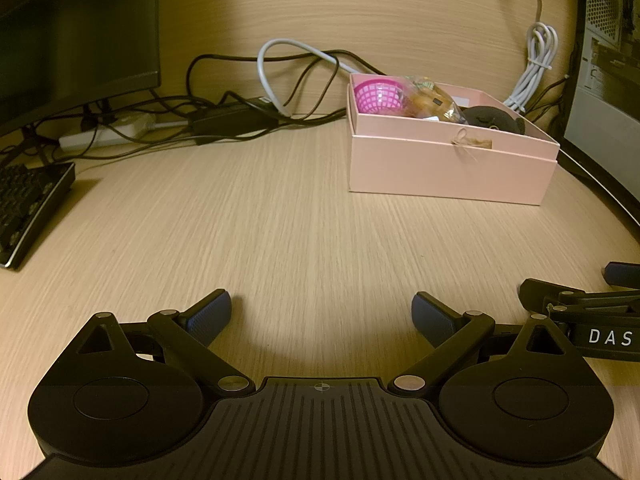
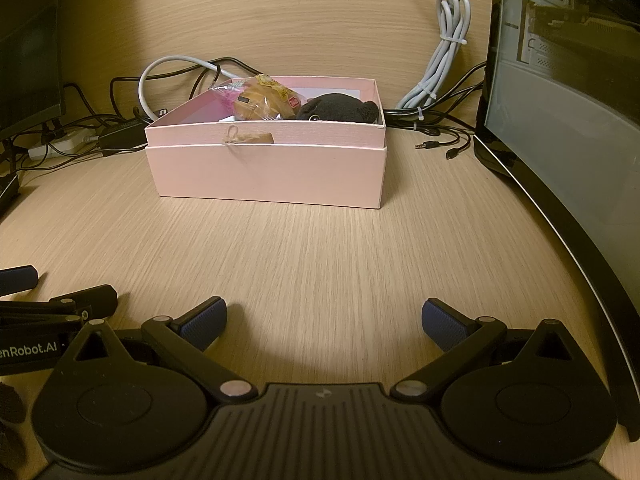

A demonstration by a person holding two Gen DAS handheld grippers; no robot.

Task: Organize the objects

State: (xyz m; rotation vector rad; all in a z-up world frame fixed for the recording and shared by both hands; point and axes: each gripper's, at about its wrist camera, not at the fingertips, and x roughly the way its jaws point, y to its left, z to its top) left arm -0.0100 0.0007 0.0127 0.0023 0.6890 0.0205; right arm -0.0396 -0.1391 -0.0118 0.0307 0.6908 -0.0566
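Hovering both grippers low over the wooden counter (image 2: 320, 248) right now, side by side. My left gripper (image 1: 322, 314) is sitting with its jaws spread wide and gripping nothing, and my right gripper (image 2: 324, 320) is doing the same, wide apart and empty. The pink box (image 2: 268, 172) is sitting well ahead of me near the back wall, and it's holding a pink mesh basket (image 1: 378, 96), a wrapped snack (image 2: 266, 98) and a dark plush toy (image 2: 340, 110). Cables (image 1: 248, 92) are tangling behind it.
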